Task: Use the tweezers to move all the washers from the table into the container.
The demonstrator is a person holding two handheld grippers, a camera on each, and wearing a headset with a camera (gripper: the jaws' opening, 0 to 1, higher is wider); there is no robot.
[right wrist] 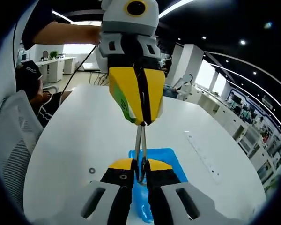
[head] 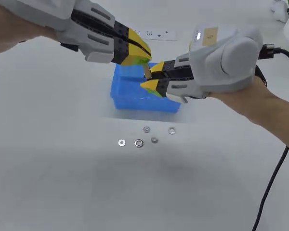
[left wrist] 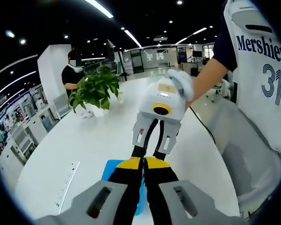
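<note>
Over the blue container (head: 135, 98), my two grippers meet tip to tip. The left gripper (head: 140, 52) comes in from the upper left, the right gripper (head: 151, 79) from the right. Between them runs a thin pair of metal tweezers (head: 147, 71). In the right gripper view the tweezers (right wrist: 140, 143) run from the left gripper's shut yellow jaws down into the right gripper (right wrist: 140, 172), also shut on them. Several small washers (head: 138, 143) lie on the white table in front of the container; one washer (right wrist: 92, 171) lies left of the container (right wrist: 154, 157).
A white power strip (head: 156, 34) lies behind the container. The right gripper's black cable (head: 274, 178) hangs down at the right. A potted plant (left wrist: 96, 89) and a person (left wrist: 74, 70) are at the table's far end.
</note>
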